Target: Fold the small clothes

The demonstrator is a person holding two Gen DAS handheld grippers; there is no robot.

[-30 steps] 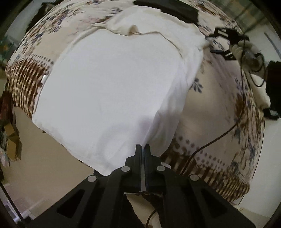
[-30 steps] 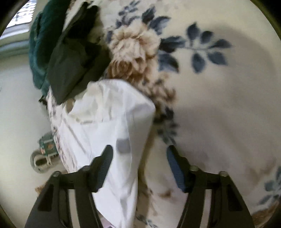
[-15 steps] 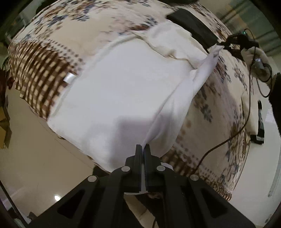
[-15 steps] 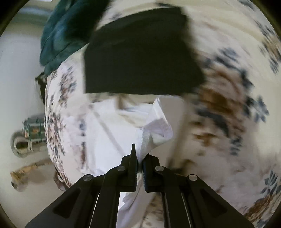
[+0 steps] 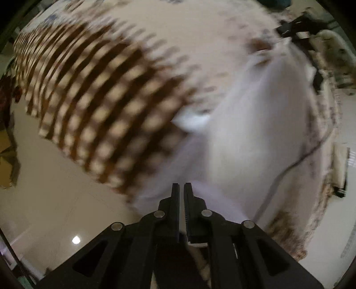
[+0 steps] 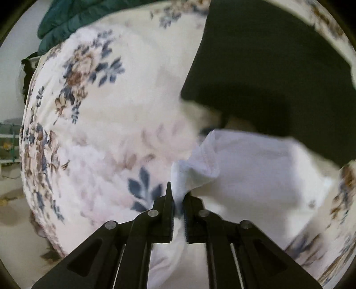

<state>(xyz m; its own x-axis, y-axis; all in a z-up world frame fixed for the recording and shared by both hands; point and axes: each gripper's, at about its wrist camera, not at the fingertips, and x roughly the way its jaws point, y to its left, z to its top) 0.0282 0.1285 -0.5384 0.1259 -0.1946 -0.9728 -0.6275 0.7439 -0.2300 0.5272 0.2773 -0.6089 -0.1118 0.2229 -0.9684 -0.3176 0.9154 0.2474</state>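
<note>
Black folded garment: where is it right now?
In the right wrist view, the black folded garment lies at the upper right on the floral bedspread, just beyond the white cloth pinched in the right gripper.

floor: pale beige glossy tile floor [image 5: 55, 200] with one bright light reflection [image 5: 76, 239] | furniture: bed under a cream floral bedspread [image 6: 138, 93], brown checked border [image 5: 89, 95] hanging over its edge | far edge of bed: dark teal quilted blanket [image 6: 66, 20] | wall: plain pale wall [image 6: 13, 73] | left: blurred green shelf rack [image 6: 9, 142]
</note>
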